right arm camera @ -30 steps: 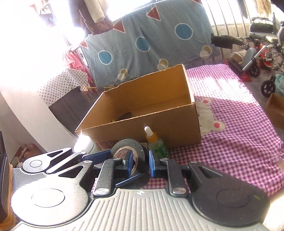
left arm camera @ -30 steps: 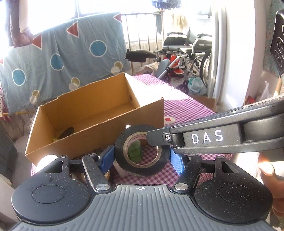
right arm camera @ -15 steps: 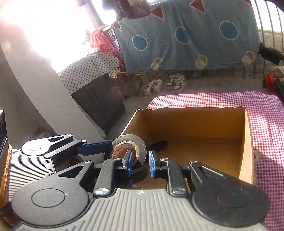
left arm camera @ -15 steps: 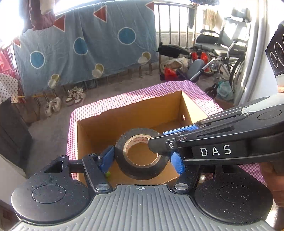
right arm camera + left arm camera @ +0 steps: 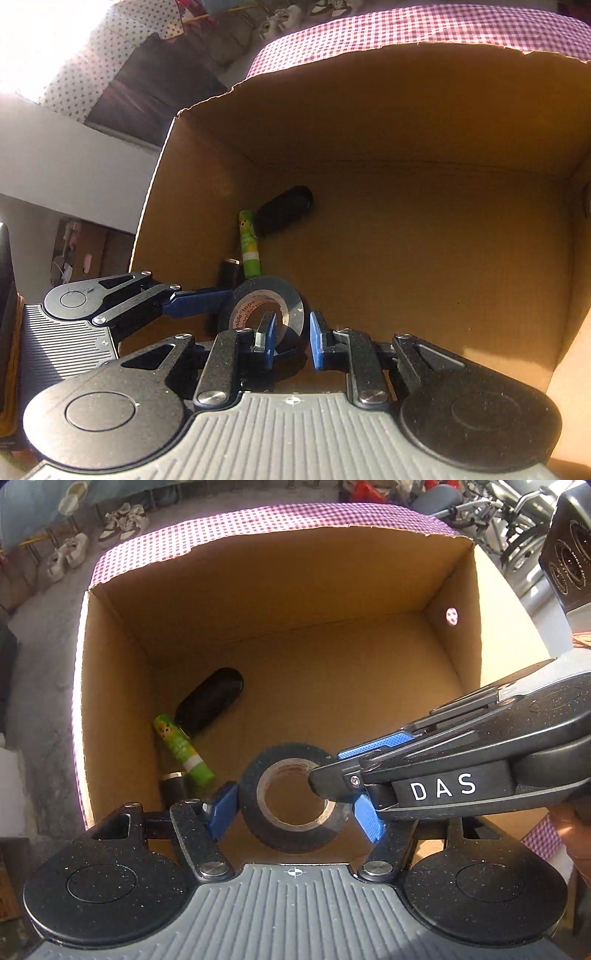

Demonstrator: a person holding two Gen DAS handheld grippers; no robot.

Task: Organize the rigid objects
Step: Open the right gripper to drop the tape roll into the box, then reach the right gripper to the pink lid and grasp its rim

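Note:
A black tape roll (image 5: 251,794) hangs over the near left part of an open cardboard box (image 5: 295,590). My left gripper (image 5: 293,812) is shut on it, its blue pads pressing the roll's outer sides. My right gripper (image 5: 330,771) reaches in from the right and is shut on the roll's wall, one finger in the hole and one outside. In the right wrist view the tape roll (image 5: 255,286) sits at my right gripper (image 5: 293,339), and one blue finger (image 5: 195,299) of the left gripper shows beside it. The box (image 5: 406,110) fills that view.
On the box floor at the left lie a black oblong case (image 5: 210,701), a green tube (image 5: 183,751) and a small black cylinder (image 5: 173,788). The box stands on a purple checked cloth (image 5: 258,517). Shoes (image 5: 66,554) lie on the floor beyond.
Both grippers have carried the tape roll from the cloth in front of the box over its near wall and tipped downward. The dropper bottle has dropped out of view.

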